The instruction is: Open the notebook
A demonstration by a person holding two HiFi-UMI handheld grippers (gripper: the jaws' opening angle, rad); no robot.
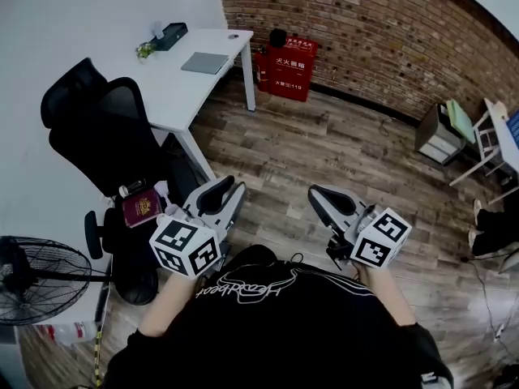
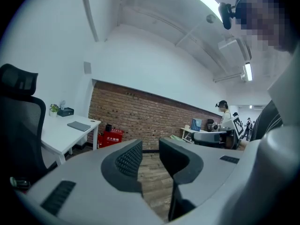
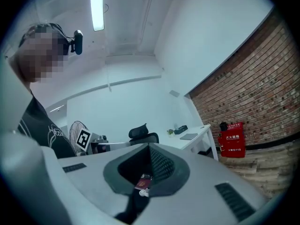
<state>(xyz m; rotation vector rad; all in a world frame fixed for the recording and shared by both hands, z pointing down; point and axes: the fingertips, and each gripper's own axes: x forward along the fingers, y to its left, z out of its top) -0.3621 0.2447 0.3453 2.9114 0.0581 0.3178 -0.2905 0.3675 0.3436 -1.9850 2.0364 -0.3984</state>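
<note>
- The office chair (image 1: 101, 128) stands left of the left gripper (image 1: 234, 187), with a booklet (image 1: 142, 208) on its seat.
- The desk (image 1: 162, 87) stands ahead of that gripper, beyond the chair.
- The notebook (image 1: 204, 62) lies on the desk, with a tissue box (image 1: 172, 35) and a small plant (image 1: 146, 50) behind it.
- The fire-extinguisher box (image 1: 288, 67) sits far ahead of the right gripper (image 1: 316, 194), against the brick wall (image 1: 365, 31).
- The fan (image 1: 36, 278) stands left of and behind the left gripper.

Person wears a black top (image 1: 276, 331) with white script lettering (image 1: 243, 286) across the front. The left gripper (image 1: 233, 186) and right gripper (image 1: 315, 193) have pale grey shells and black ribbed jaw pads. Each carries a cube with black-and-white square markers.
</note>
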